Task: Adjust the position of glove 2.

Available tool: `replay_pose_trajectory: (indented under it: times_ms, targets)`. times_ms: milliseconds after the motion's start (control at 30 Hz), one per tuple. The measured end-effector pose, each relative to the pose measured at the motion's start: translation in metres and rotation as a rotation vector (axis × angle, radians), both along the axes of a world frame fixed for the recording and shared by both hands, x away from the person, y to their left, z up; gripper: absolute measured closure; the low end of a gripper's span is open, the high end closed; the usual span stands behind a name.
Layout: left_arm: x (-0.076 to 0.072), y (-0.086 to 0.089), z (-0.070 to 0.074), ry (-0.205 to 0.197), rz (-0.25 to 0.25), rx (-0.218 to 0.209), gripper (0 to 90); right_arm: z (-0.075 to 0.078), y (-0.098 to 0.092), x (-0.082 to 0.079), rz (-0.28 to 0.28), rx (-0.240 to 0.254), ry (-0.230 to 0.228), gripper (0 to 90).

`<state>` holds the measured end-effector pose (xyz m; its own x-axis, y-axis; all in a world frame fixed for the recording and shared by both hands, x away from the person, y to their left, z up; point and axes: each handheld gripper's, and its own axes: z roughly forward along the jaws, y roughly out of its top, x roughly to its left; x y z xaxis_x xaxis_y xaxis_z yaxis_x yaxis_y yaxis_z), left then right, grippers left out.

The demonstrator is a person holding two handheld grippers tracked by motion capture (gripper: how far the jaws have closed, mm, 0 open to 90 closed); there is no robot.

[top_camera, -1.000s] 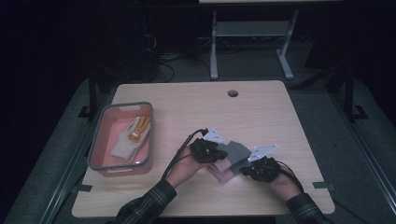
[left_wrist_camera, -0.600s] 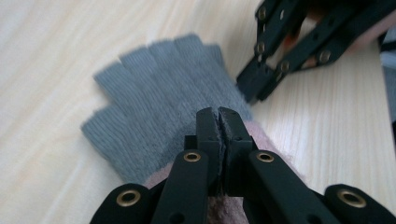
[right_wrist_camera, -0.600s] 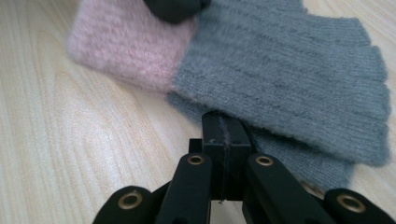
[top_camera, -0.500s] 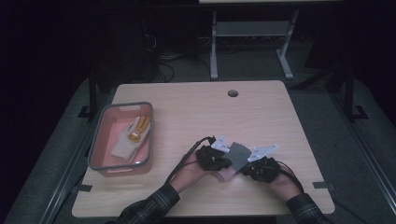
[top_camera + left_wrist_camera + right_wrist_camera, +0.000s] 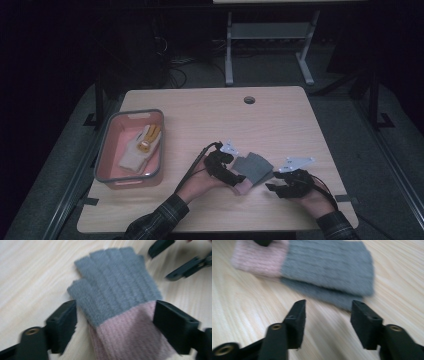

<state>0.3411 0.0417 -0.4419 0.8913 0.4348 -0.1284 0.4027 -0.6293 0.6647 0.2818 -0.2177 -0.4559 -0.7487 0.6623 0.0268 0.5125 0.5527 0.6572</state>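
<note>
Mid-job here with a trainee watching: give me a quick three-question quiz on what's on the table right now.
1. Multiple choice: which part of the grey and pink glove lies between the jaws of the left gripper? A) the grey finger end B) the pink cuff C) no part of it
2. True or false: the right gripper is clamped on the glove.
3. Fill in: the cream glove lies inside the ____ at the table's left.

Key:
1. B; the jaws stand either side of the cuff, at its edges.
2. False; its jaws stand open over bare table, just short of the glove's grey edge.
3. pink bin
</note>
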Motion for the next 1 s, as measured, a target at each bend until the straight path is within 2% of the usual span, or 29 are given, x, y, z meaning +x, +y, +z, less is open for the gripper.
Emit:
replay_pose_trajectory:
  times_ms: [67, 200, 233, 300, 400, 467, 533, 633, 767, 867, 900, 1000]
  targets:
    - [0.003, 0.0, -0.008, 0.023, -0.005, 0.023, 15.6, -0.001, -0.006, -0.002, -0.023, 0.006, 0.002, 38.6]
    - [0.004, 0.0, -0.014, 0.05, 0.007, 0.002, 13.8, -0.002, -0.015, -0.005, -0.05, 0.011, 0.0, 32.0]
    - [0.005, 0.0, -0.017, 0.071, 0.012, -0.012, 13.8, -0.004, -0.019, -0.006, -0.064, 0.018, -0.005, 26.4]
    - [0.006, 0.001, -0.019, 0.078, 0.01, -0.016, 13.8, -0.007, -0.024, -0.007, -0.068, 0.026, -0.012, 21.0]
    - [0.009, 0.002, -0.022, 0.112, 0.006, -0.027, 14.4, -0.01, -0.028, -0.006, -0.086, 0.029, -0.021, 17.9]
    - [0.009, 0.003, -0.022, 0.115, 0.0, -0.028, 14.8, -0.011, -0.03, -0.003, -0.096, 0.033, -0.036, 16.5]
    - [0.009, 0.003, -0.022, 0.131, -0.017, -0.042, 21.1, -0.012, -0.031, -0.002, -0.106, 0.035, -0.045, 15.0]
    - [0.009, 0.003, -0.021, 0.135, -0.028, -0.039, 24.4, -0.014, -0.033, 0.0, -0.124, 0.031, -0.073, 13.8]
    - [0.009, 0.001, -0.02, 0.137, -0.044, -0.03, 30.7, -0.018, -0.036, 0.004, -0.151, 0.036, -0.087, 12.9]
    - [0.008, 0.0, -0.019, 0.137, -0.047, -0.016, 34.7, -0.021, -0.04, 0.007, -0.178, 0.044, -0.082, 11.3]
    - [0.007, -0.001, -0.016, 0.128, -0.059, 0.002, 36.4, -0.022, -0.042, 0.008, -0.186, 0.051, -0.078, 11.0]
    - [0.006, -0.003, -0.014, 0.131, -0.077, 0.011, 47.6, -0.025, -0.045, 0.01, -0.2, 0.055, -0.071, 10.9]
